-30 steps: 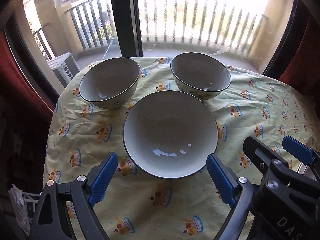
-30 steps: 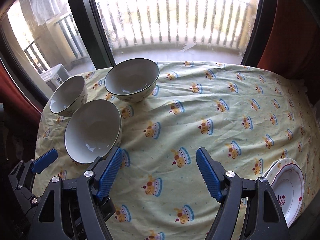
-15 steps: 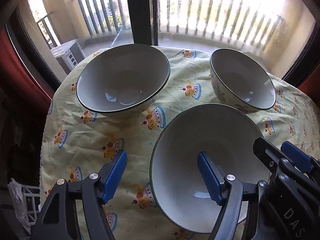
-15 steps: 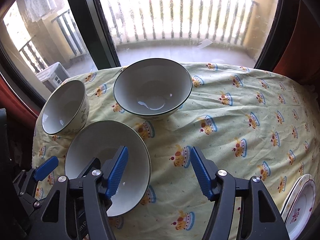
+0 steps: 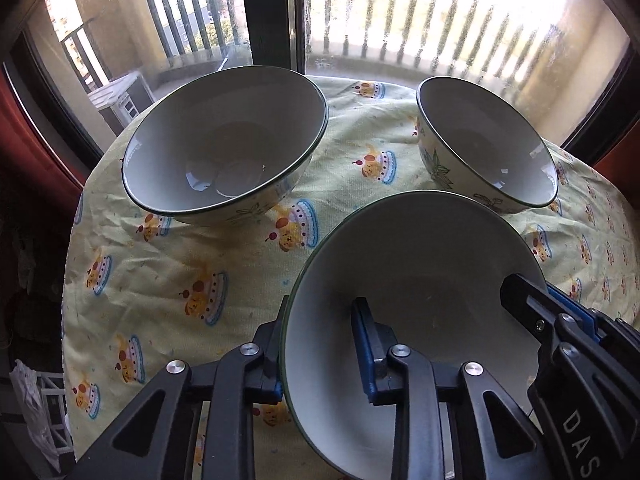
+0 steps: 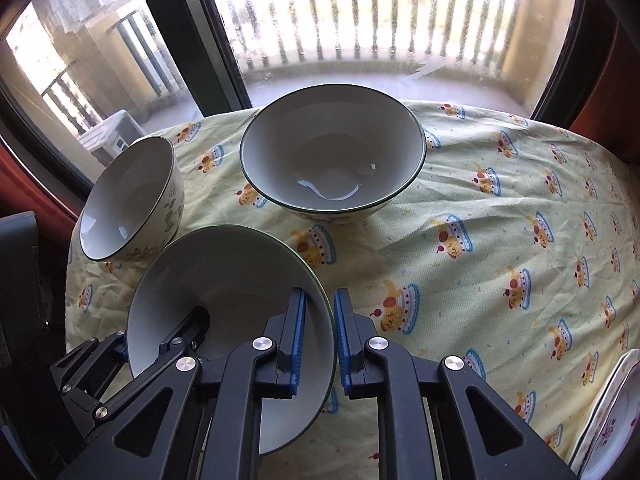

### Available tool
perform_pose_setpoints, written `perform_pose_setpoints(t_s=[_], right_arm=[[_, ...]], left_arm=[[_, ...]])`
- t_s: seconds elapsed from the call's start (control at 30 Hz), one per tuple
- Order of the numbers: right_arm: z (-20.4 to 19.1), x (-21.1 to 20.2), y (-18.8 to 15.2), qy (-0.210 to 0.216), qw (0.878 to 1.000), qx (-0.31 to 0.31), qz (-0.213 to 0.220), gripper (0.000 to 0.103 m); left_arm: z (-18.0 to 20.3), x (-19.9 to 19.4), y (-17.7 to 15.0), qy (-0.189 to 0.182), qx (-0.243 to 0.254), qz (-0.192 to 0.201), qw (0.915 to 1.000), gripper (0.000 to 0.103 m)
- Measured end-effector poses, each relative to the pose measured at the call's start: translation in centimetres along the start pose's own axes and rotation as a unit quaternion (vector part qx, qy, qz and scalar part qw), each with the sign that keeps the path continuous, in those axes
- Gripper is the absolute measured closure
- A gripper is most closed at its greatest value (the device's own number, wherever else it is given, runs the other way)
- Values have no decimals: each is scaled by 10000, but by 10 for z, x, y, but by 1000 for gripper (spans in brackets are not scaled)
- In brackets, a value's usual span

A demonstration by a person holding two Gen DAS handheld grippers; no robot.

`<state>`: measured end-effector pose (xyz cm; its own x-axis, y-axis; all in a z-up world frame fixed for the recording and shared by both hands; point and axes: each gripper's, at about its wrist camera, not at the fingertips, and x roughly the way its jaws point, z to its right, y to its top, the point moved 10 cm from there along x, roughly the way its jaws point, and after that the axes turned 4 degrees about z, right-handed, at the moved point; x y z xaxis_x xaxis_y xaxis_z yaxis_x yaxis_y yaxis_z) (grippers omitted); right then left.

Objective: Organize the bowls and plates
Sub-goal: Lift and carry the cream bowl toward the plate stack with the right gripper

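Three white bowls with dark green rims stand on a yellow patterned tablecloth [image 5: 208, 264]. The near bowl [image 5: 416, 280] is held by both grippers. My left gripper [image 5: 320, 344] is shut on its left rim, one finger inside and one outside. My right gripper [image 6: 320, 344] is shut on its right rim [image 6: 324, 320]. The near bowl [image 6: 224, 292] looks tilted. A second bowl [image 5: 228, 144] stands at the far left, and it shows in the right wrist view [image 6: 132, 200] too. A third bowl [image 5: 488, 144] stands at the far right, also seen in the right wrist view [image 6: 332, 160].
A white plate with red flower print [image 6: 612, 428] lies at the table's near right edge. A window with a dark frame [image 5: 268, 12] and balcony railing stands just behind the table. The cloth to the right [image 6: 500, 240] has nothing on it.
Both grippers moved forward and closed on the near bowl's rim, left on its left side, right on its right side. The bowl now looks tilted.
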<state>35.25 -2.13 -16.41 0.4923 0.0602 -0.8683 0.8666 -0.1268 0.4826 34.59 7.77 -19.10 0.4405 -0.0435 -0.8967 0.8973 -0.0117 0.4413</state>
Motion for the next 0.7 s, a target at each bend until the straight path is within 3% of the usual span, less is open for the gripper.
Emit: perform_pose_setpoints(t_s=[0.7], right_arm=[[39,-43,-35,-82,9999,96,37,86]], left_arm=[[42,-37,-42,-5,261,53,9996,76]])
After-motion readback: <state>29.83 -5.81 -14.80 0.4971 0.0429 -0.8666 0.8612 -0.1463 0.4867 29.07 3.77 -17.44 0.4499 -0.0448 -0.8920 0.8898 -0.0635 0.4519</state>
